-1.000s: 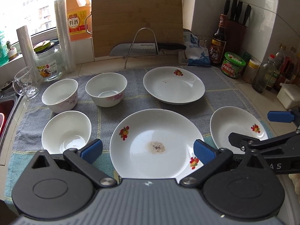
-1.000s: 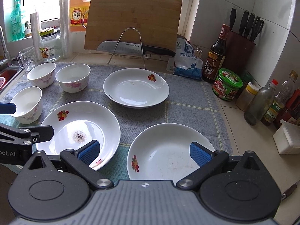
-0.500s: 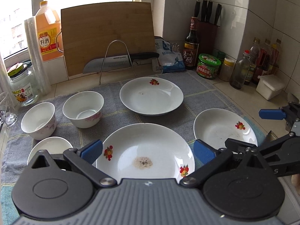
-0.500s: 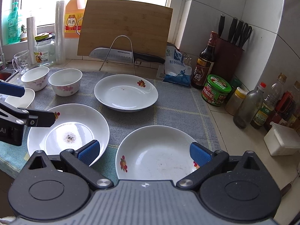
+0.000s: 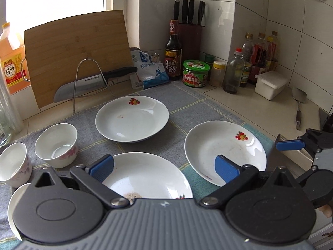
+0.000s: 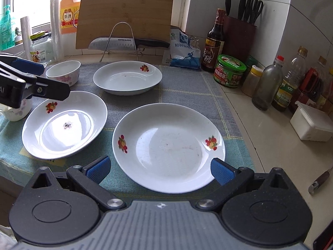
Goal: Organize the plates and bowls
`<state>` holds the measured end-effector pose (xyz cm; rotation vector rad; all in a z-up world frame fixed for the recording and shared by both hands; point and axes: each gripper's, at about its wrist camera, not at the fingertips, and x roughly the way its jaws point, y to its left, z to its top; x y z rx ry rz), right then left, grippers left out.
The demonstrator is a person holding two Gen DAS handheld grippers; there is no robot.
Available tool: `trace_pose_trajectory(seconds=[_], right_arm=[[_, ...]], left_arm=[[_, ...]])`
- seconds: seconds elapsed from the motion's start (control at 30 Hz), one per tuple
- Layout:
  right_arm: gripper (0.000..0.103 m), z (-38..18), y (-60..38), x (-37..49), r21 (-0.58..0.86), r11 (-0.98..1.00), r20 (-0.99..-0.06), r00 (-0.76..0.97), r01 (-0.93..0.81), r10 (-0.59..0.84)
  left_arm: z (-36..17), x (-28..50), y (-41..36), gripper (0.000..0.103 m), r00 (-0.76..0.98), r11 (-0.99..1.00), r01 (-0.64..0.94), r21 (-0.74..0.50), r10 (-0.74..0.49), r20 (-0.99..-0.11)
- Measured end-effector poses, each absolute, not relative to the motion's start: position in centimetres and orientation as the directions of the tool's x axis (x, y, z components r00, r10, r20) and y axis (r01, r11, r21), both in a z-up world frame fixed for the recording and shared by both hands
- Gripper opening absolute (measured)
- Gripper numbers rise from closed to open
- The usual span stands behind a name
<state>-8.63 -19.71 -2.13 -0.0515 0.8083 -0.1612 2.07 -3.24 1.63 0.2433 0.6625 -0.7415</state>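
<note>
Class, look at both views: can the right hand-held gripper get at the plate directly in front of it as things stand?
Probably yes. The right hand-held gripper is open and empty, its jaws spread about as wide as the near plate, with nothing between them. The left hand-held gripper hangs off to the side over the other plate.

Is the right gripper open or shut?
Open: the right gripper has blue pads spread wide before the nearest plate, holding nothing.

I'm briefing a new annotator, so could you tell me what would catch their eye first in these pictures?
Three white flowered plates on the grey towel: one right before the open right gripper, the near-right plate; a speckled plate to its left; a far plate behind. A bamboo cutting board leans against the window behind a cleaver.
</note>
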Motion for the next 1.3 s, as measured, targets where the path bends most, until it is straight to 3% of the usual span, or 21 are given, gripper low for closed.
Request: trace_pose_trajectory(seconds=[0.8,1.3], right_arm=[[0.103,-8.2,-26.6,-7.6,0.030,0.998,-0.757,0.650,-0.062,0.063],[0.103,-9.1,-27.5,-5.8,0.014,0.978,-0.760,0.633,-0.210,0.147]], left_arm=[[-0.7,4.5,-10.8,0.102,0.483,0.709,0.705,0.019,-0.459,-0.746],[-2.6,7.2,-16.0,0.100,0.406,0.641,0.767,0.033,-0.444,-0.799]])
